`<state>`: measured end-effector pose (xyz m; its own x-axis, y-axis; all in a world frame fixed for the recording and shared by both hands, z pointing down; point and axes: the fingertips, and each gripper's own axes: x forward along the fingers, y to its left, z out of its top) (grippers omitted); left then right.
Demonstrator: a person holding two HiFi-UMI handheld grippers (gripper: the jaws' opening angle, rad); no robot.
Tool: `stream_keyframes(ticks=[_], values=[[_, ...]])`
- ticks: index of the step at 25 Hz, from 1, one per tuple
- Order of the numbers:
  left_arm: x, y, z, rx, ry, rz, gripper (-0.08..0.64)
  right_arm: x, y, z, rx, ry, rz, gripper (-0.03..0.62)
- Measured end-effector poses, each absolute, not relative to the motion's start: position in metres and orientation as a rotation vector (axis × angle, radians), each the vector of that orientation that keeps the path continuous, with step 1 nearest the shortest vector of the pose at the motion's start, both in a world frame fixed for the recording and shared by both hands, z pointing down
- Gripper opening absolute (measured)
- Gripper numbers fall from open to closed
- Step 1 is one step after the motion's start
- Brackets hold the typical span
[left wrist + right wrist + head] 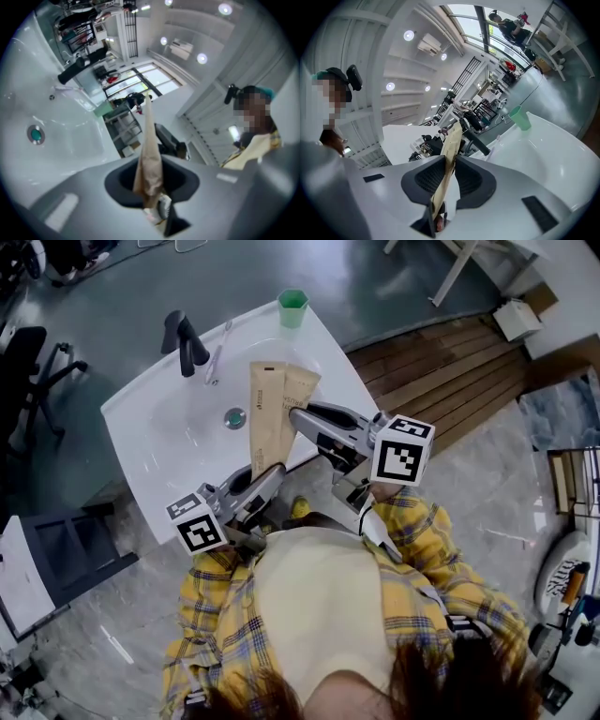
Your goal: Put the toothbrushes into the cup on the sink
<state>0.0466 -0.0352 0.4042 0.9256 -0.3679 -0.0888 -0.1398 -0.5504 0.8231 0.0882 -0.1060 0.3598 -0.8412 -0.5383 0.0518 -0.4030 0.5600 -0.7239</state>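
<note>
Head view is showing my left hand-held gripper (270, 472) pinching the bottom and my right hand-held gripper (296, 416) clamping the side of a paper toothbrush packet (267, 399) over the sink (150, 427), and I am judging it light, crumply and tear-prone, best gripped near its edges.

The sink (141, 427) is glossy white and smooth like glazed ceramic, its tap (185, 341) matt black, the cup (292, 307) translucent green plastic, the packet (267, 413) matt brown paper, faintly creased, the shirt (422, 531) woven checked cloth, and the slatted floor panel (450, 357) bare brown wood.
</note>
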Motion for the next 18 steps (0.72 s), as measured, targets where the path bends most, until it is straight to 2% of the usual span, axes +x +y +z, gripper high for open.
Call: stream_keyframes(ticks=[18], values=[[0.039, -0.044, 0.386, 2.138, -0.298, -0.392, 0.071, 0.091, -0.113, 0.34, -0.85, 2.53, -1.159, 0.021]])
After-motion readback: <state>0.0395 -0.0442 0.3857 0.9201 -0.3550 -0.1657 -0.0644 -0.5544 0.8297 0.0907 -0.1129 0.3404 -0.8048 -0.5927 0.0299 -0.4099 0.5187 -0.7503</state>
